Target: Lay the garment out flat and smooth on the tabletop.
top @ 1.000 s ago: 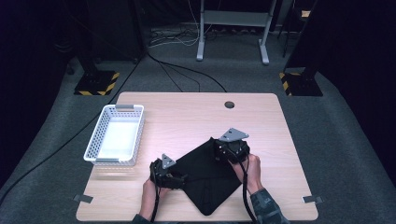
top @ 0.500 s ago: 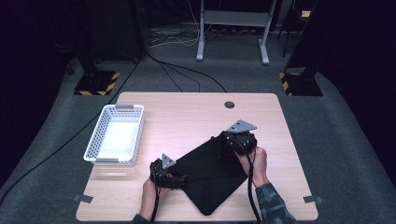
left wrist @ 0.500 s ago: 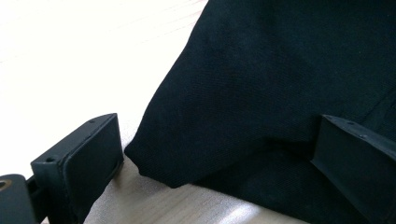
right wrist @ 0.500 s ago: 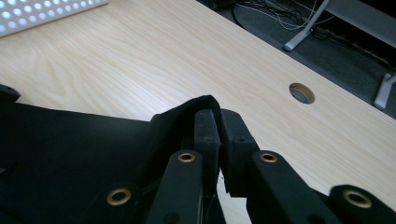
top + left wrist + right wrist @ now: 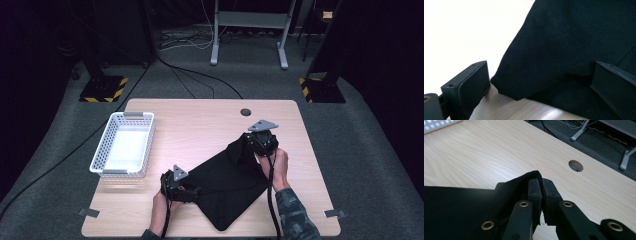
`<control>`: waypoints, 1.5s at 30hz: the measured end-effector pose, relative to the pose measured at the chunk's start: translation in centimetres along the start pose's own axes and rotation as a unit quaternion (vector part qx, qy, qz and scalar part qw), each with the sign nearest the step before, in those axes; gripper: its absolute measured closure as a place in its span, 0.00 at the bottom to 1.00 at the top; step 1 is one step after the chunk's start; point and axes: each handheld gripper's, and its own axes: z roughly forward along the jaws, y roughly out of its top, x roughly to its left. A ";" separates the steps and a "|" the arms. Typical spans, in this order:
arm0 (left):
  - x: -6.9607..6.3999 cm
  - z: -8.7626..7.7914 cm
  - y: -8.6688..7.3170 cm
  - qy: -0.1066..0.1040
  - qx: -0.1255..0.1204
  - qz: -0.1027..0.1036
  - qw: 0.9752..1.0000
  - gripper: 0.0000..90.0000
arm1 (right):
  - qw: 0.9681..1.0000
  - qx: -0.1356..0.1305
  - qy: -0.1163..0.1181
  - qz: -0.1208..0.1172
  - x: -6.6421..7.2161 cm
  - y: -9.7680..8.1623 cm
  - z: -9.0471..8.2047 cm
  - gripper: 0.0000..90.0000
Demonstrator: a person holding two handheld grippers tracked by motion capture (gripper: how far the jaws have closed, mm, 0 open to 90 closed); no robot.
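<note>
moved: right gripper [image 5: 254, 141] has carried its corner of the black cloth [image 5: 227, 182] up-table & outward vs a sec ago; left gripper [image 5: 196, 190] hasn't shifted
right gripper: clenched on cloth corner, fabric pinched betw the pads, lifted off the table [image 5: 200, 120]
left gripper: jaws wide apart, straddling the cloth's near-left corner, pads not pressing
cloth: front-centre of table, stretched diagonally betw both grippers
basket [image 5: 125, 145]: white, left side, well apart
risk: left end unpinned, so further pull likely drags the whole cloth instead of spreading it; thin pinch could slip out
</note>
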 end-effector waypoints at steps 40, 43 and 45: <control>0.0 0.0 0.0 -0.001 -0.001 0.001 1.000 0.03 | 0.996 0.038 -0.039 0.077 -5.7 -2.0 4.0 0.96; 0.0 0.0 0.0 0.000 -0.001 0.001 1.000 0.03 | 0.995 0.039 -0.042 0.083 -6.0 -2.2 4.3 0.96; 0.0 0.0 0.0 0.000 -0.001 0.001 1.000 0.03 | 0.994 0.043 -0.043 0.087 -6.2 -2.3 4.5 0.95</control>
